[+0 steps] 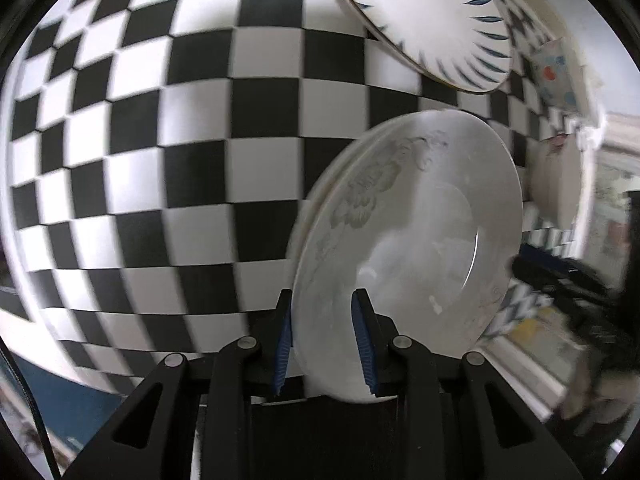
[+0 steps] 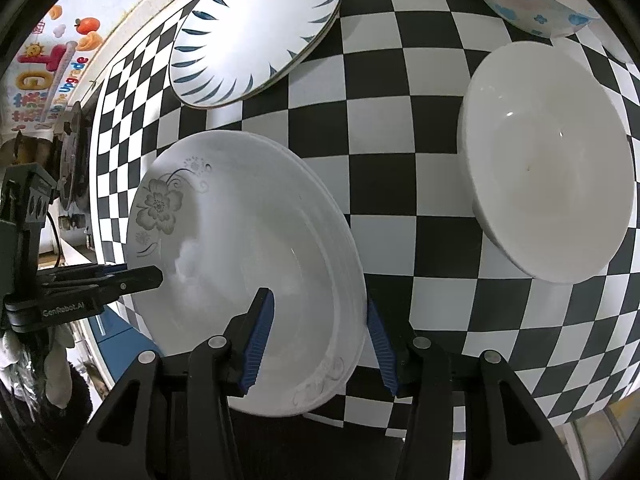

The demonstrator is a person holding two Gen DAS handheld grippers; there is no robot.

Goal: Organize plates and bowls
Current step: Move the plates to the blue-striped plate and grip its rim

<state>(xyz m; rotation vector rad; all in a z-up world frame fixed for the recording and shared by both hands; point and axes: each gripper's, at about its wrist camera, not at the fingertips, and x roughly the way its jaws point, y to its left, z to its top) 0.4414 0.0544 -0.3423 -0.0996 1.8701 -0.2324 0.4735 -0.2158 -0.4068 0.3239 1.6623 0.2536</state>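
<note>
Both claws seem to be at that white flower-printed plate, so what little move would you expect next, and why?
Probably the right gripper backs off. Its blue pads stand clear of the rim of the white plate with the grey flower print, which lies on other white plates on the checkered tablecloth, while the left gripper is closed on the far rim.

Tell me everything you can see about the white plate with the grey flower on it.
The flowered plate is glossy white, ceramic by its look, with a grey flower and scrolls on its rim. It tops a small stack of like plates on the checkered cloth. The left gripper is shut on its rim. The right gripper straddles the opposite edge with its pads apart from it.
</note>
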